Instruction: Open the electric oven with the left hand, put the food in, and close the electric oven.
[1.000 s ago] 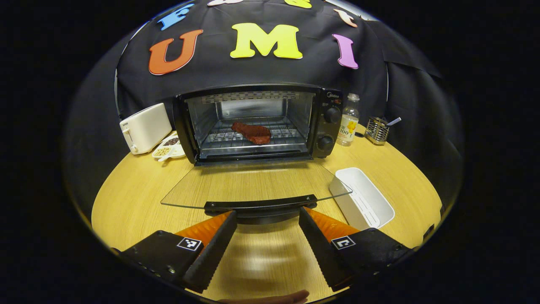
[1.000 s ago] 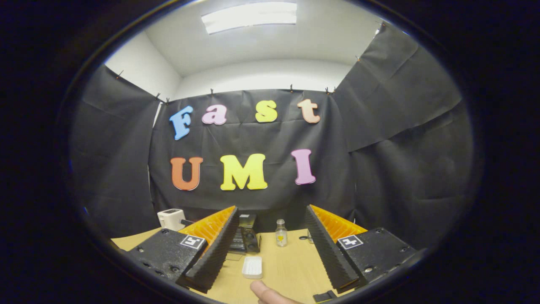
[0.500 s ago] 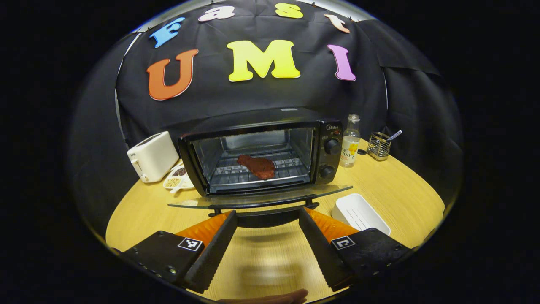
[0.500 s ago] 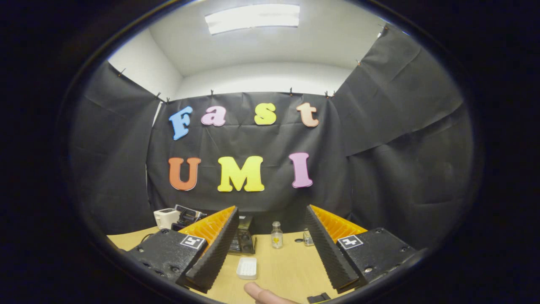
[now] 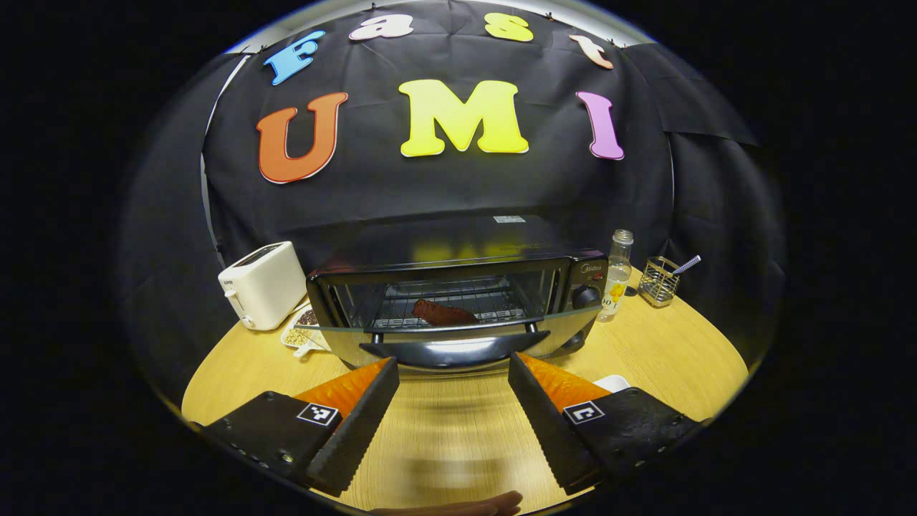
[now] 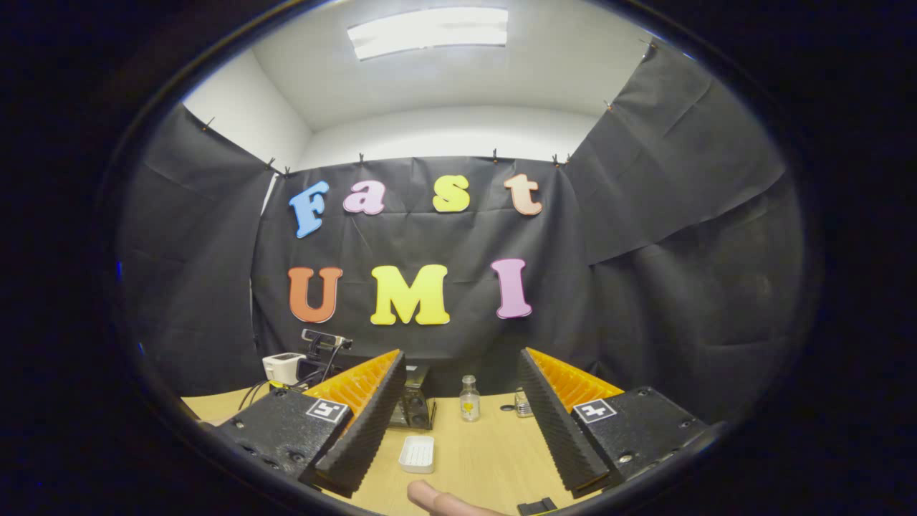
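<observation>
Since a second ago the glass oven door (image 5: 451, 326) has swung up from lying flat to roughly half-closed, its black curved handle (image 5: 455, 349) now raised in front of the cavity; the left gripper (image 5: 453, 373) has risen with it, and the white rectangular tray (image 5: 613, 382) has slid almost wholly behind the left gripper's right finger. The right gripper's view has hardly changed.

In the left gripper view, the black electric oven (image 5: 458, 301) stands on the round light-wood counter (image 5: 673, 344), and the piece of reddish-brown meat (image 5: 443, 313) lies on the wire rack inside it, seen over the top edge of the tilted door. The left gripper's jaws are spread wide, just below and to either side of the handle; whether they touch it cannot be told. A white toaster (image 5: 263, 284) sits left of the oven, with a small white dish of beans (image 5: 304, 331) between them. To the oven's right stand a clear glass bottle with a yellow label (image 5: 617, 272) and a wire mesh holder (image 5: 659, 281).

The right gripper (image 6: 458, 401) is held well back from the oven, jaws wide apart and holding nothing. Between its fingers the oven's right end, the bottle and the white tray on the counter show, far off. A fingertip (image 6: 430, 496) shows at the bottom edge.
</observation>
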Available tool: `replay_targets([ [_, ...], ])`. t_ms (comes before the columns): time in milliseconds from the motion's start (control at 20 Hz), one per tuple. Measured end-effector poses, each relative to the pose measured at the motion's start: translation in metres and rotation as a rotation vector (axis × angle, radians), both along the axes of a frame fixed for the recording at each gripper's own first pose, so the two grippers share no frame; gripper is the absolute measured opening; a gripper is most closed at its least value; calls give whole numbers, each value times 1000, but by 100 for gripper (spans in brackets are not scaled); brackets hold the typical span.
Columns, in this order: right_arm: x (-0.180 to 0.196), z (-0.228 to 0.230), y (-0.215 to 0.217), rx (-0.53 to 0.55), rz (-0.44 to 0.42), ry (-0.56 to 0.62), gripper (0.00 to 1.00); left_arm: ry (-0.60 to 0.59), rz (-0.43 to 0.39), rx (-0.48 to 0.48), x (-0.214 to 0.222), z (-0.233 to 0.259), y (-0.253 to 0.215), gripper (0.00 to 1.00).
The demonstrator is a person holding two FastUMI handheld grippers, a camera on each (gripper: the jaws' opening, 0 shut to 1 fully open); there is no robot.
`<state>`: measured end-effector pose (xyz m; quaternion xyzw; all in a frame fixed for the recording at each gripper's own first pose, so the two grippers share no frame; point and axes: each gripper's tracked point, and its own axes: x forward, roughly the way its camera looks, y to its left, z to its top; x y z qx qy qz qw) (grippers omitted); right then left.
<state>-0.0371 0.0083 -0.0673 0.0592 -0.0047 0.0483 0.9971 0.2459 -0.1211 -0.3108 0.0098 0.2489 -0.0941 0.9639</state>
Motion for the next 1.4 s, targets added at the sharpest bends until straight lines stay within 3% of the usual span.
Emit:
replay_targets([
  [150,2,-6,-2,14,-4,15,99,27,16,8,17,-17,-1,98],
  [400,7,-18,1,9,4,30,99,69,24,-63,21,-27,-4,98],
  [750,12,-43,-1,2,-4,61,99,-23,30,-112,-8,26,3,97],
  [1050,17,-57,-3,22,-31,111,99,-196,20,-153,-80,112,3,96],
  [1250,15,-54,-5,6,-37,107,99,-301,54,-84,-156,159,18,96],
  [1400,12,-50,-12,0,-61,104,99,-305,79,-66,-201,176,21,96],
])
